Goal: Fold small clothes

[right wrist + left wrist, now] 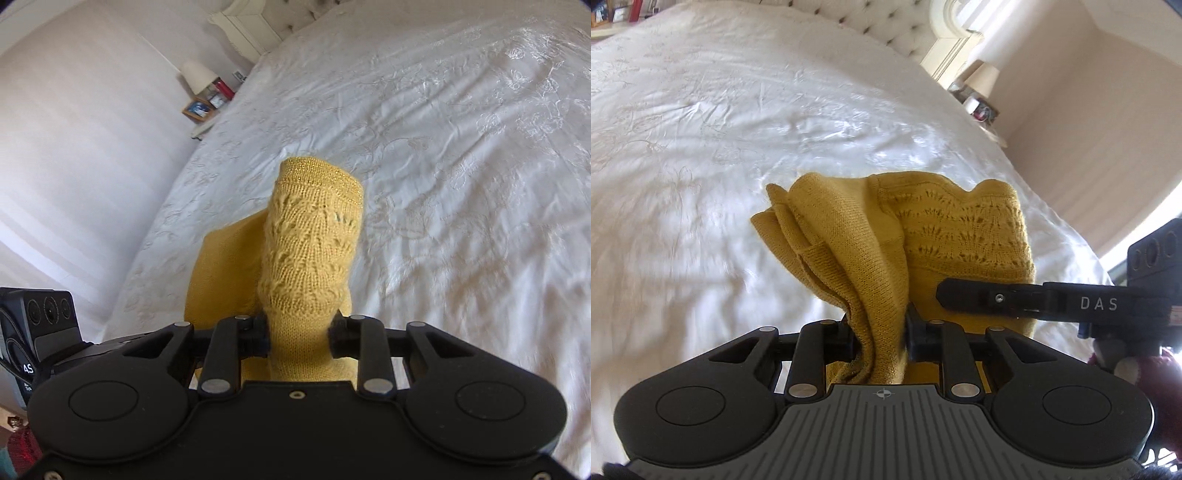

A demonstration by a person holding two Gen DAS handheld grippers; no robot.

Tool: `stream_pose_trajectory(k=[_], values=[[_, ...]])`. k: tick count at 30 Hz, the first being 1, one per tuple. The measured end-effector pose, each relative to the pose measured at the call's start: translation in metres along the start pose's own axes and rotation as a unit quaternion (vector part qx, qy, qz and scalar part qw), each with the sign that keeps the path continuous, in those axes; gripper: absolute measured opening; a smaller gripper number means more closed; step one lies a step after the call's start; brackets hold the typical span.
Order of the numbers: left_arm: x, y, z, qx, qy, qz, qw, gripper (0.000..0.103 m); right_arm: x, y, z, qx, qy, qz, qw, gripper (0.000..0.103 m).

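Note:
A mustard-yellow knitted garment (pixel 923 229) with a lacy patterned band hangs bunched above the white bed cover (pixel 701 129). My left gripper (pixel 881 332) is shut on a gathered fold of it. A finger (pixel 979 297) of the right gripper reaches in from the right, lying across the same knit. In the right wrist view, my right gripper (pixel 299 336) is shut on the garment (pixel 310 240), whose lace part and glittery hem stick up past the jaws. The left gripper's body (pixel 37 321) shows at the lower left. The lower part of the garment is hidden behind both grippers.
The embroidered white bed cover (pixel 461 147) spreads wide under and beyond the garment. A tufted headboard (pixel 875 22) stands at the far end. A bedside table with a lamp (pixel 197 75) and a picture frame (pixel 197 109) stands by the pale striped wall (pixel 74 147).

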State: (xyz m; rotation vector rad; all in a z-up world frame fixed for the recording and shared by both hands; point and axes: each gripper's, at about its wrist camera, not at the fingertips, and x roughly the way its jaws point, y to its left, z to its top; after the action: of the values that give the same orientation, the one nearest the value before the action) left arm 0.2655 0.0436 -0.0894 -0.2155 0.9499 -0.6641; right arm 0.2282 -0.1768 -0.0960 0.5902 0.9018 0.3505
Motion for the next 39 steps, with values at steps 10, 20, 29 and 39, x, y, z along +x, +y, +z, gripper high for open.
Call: stream_pose_trajectory(k=[10,20,29,39], values=[[-0.016,-0.076,-0.098,-0.026,0.036,0.037,0.9983,0.023,-0.055,-0.015,-0.089,0.002,0.048,0.015,0.999,0.038],[-0.019,-0.098,-0.120,-0.027,0.033,0.050,0.9978,0.023,-0.076,-0.042,-0.099,0.052,0.055,0.055,0.996,0.038],[0.030,-0.032,-0.093,0.003,0.050,0.225,0.9732,0.024,-0.043,-0.102,-0.054,0.015,0.003,-0.162,0.987,0.055],[0.047,-0.023,-0.062,-0.013,0.028,0.173,0.9845,0.078,-0.017,-0.089,-0.048,-0.059,0.005,-0.217,0.974,0.097]])
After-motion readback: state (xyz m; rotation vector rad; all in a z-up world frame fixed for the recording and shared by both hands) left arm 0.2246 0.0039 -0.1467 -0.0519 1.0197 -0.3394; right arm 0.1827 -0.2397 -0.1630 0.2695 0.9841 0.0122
